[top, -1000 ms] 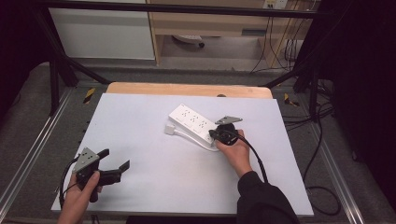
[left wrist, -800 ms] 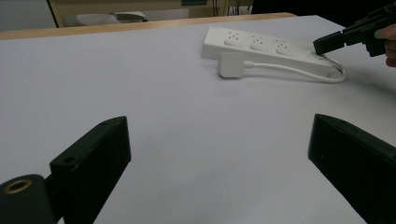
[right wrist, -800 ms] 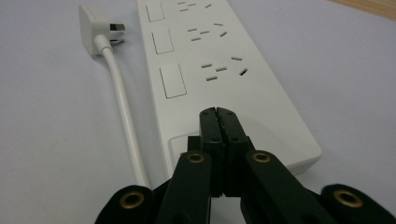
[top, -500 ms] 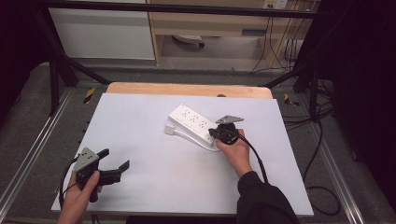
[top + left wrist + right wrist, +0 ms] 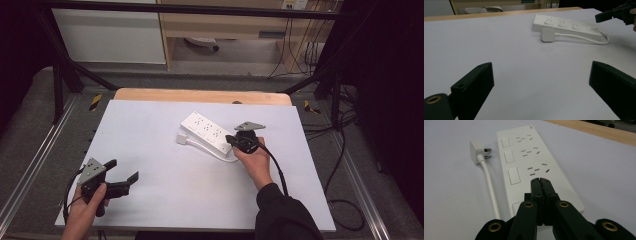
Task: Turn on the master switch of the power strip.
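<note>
Right tool (image 5: 540,180) closed, empty, over near end of power strip (image 5: 534,162); left tool (image 5: 121,177) open, well apart.

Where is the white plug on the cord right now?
In the high view the white plug lies flat on the white table, just left of the power strip, well ahead of the left gripper.

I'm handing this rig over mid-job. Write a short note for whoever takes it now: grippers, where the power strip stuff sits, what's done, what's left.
Right gripper: jaws shut, empty, tips over the near end of the power strip, by its nearest switch; contact can't be told.
Left gripper: jaws open, empty, resting near the table's near-left corner, far from the strip.
Plug lies unplugged on the table beside the strip, its cable running along the strip's side.
Done: nothing visibly changed on the strip.
Left: probably pressing a switch or handling the plug.
</note>
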A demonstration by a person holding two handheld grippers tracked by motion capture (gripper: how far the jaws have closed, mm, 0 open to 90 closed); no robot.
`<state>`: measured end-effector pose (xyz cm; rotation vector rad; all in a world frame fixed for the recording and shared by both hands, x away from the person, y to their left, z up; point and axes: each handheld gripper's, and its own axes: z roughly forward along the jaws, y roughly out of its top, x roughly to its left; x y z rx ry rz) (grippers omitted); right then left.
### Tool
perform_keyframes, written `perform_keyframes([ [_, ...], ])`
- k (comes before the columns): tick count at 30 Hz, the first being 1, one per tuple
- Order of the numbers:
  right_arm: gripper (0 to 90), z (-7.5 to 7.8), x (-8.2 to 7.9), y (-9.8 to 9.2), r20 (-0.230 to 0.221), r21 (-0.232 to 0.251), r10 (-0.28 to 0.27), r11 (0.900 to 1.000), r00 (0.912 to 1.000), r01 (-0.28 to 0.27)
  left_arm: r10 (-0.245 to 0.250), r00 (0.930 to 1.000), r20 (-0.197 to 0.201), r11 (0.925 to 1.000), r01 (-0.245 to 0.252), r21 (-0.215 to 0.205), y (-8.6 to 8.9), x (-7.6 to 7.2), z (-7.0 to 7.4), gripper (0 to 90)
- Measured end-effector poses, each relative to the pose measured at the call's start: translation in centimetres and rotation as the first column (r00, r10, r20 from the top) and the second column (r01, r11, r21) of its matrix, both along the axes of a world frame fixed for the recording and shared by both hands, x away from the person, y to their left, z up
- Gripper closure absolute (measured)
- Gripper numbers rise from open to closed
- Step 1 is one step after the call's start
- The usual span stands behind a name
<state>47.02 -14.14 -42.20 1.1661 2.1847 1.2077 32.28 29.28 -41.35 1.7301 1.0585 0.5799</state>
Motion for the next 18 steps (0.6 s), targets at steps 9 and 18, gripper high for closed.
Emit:
perform_keyframes([
  [9,90.0,0.5,0.0,-0.6,0.006,0.012,-0.008,1.000,1.0000,0.008,0.001,1.0000,0.001,1.0000,-0.001,0.001,0.0,0.0,0.0,5.8],
  [18,87.9,1.0,-0.1,-1.2,0.011,0.033,-0.028,0.999,0.9995,0.028,0.001,1.0000,0.002,1.0000,-0.001,-0.002,0.0,0.0,0.0,5.8],
])
